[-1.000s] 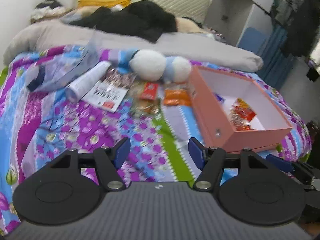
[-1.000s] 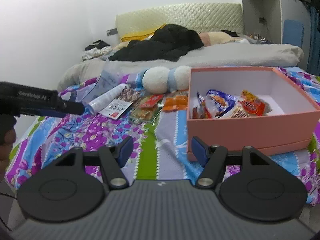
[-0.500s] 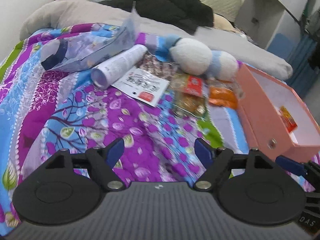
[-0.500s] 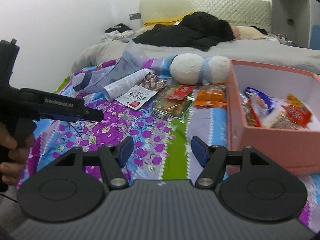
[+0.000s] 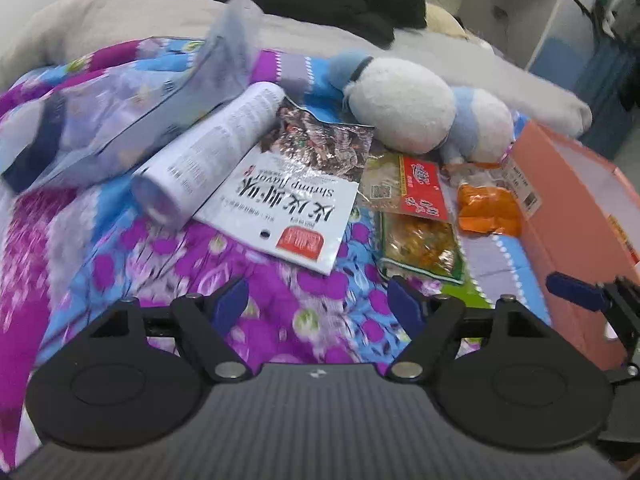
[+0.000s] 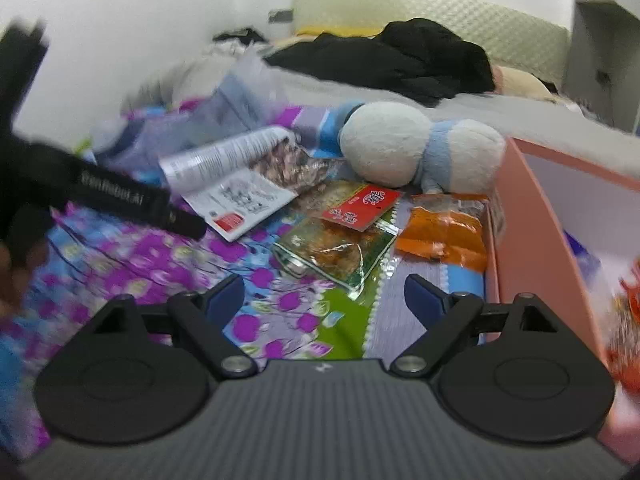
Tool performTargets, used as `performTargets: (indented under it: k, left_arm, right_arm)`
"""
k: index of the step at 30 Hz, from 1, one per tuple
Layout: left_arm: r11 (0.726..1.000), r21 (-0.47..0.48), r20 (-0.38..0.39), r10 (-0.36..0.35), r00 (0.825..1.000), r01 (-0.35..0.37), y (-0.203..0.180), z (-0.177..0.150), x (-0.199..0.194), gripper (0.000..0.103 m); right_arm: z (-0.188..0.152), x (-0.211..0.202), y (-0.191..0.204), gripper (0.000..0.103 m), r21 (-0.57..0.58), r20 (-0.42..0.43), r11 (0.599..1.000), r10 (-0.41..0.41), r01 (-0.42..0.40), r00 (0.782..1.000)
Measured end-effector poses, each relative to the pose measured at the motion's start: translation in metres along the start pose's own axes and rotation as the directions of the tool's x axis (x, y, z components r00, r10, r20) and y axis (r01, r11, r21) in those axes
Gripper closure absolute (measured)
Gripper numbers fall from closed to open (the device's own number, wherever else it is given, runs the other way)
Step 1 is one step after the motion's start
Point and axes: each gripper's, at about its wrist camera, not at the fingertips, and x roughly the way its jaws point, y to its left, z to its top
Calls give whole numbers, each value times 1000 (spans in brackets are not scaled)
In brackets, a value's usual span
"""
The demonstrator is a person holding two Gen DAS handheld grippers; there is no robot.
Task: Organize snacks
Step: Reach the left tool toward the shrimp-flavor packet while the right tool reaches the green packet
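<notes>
While spread wide and empty, left gripper point(image 5: 318, 304) over bare floral bedspread point(image 5: 120, 264) at lower centre, touching nothing. Right gripper point(image 6: 324, 294) likewise parted, unladen (blue pads over a green stripe). Just above: shrimp-flavour packet point(image 5: 296, 196), white tube point(image 5: 208, 152) beside it, green snack pouch point(image 6: 336, 248), red packet point(image 6: 362, 206), orange packet point(image 6: 444, 232). At right edge, pink box point(image 6: 528, 232) wall hemming the room. Plush toy point(image 5: 404, 104) behind the snacks.

A big bed point(image 6: 120, 256) with a flowery purple cover, a padded headboard point(image 6: 420, 12), a white wall point(image 6: 140, 20) behind.
</notes>
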Motion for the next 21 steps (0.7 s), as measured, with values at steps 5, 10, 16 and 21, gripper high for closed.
performTargets:
  k: [5,10,16,21]
  left_arm:
    - [995,95,-22,-22,1000,24,-5,10,31,24]
    - [983,181,-45,8,999,0,-7,13,57,31]
    - [954,295,-40,65,997,-51,-12,16,76,31]
    - [932,351,-26,102,994,-87,-14,15,86,32]
  right_arm:
    - [2,39,9,27,-112,-48,993,-42,37,998]
    - [1,65,22,34,-253,-59,966,-69,52,996]
    - [1,91,32,50,-370,-47,924,-124,98,991]
    - [-4,101,40,73,-450,-15,885,-142,120,990]
